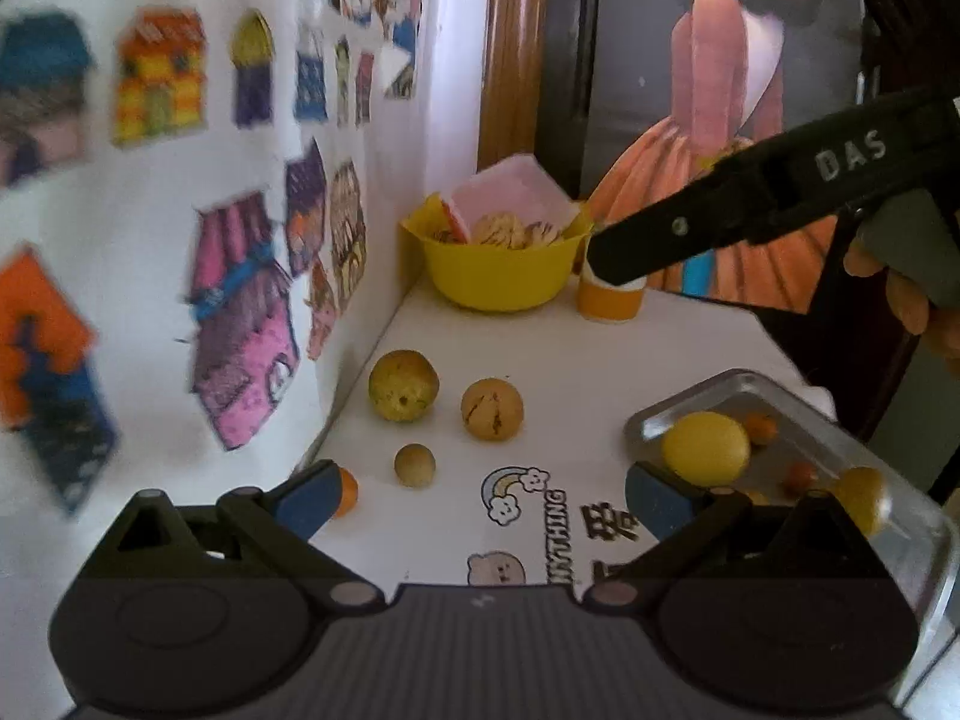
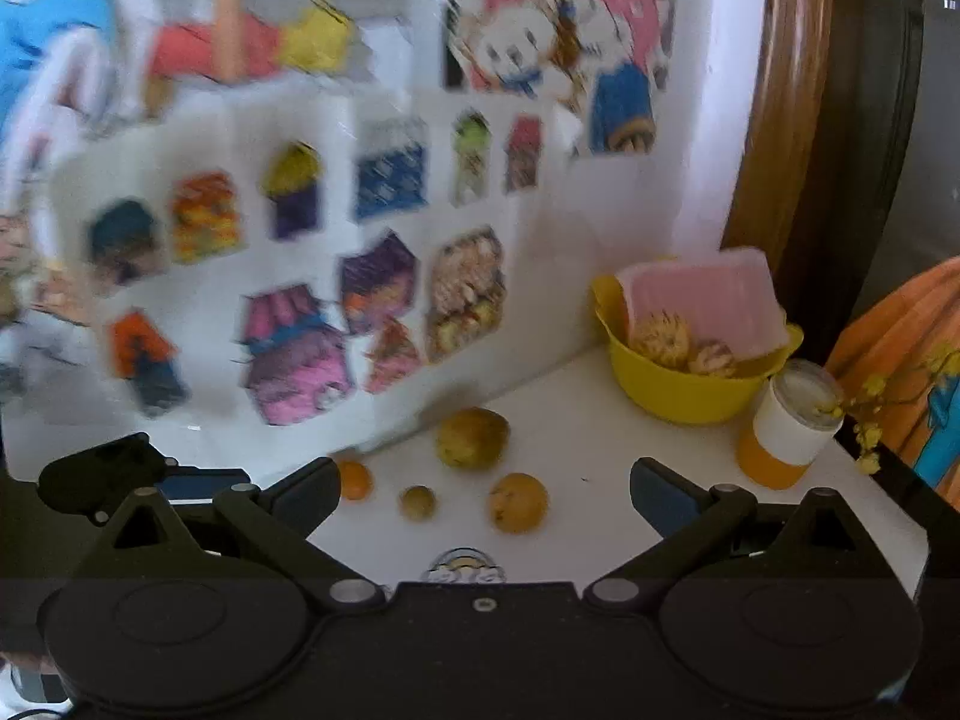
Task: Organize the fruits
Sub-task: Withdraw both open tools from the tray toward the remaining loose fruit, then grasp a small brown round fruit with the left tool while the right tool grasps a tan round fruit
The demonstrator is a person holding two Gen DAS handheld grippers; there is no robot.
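Note:
Several loose fruits lie on the white table near the wall: a large yellow-green one (image 1: 403, 385) (image 2: 473, 438), an orange-brown one (image 1: 492, 409) (image 2: 518, 502), a small brownish one (image 1: 414, 465) (image 2: 417, 502) and a small orange one (image 1: 347, 492) (image 2: 355, 480). A metal tray (image 1: 780, 396) at the right holds a yellow fruit (image 1: 706, 447) and several smaller ones. My left gripper (image 1: 483, 498) is open and empty, above the table before the loose fruits. My right gripper (image 2: 483, 495) is also open and empty, and hovers higher near the yellow bowl (image 1: 606, 261).
A yellow bowl (image 1: 498, 276) (image 2: 684, 399) with a pink packet and round snacks stands in the back corner, an orange-and-white cup (image 1: 609, 300) (image 2: 786, 432) beside it. A sticker-covered wall (image 1: 240, 240) bounds the left. A hand (image 1: 900, 294) holds the right gripper.

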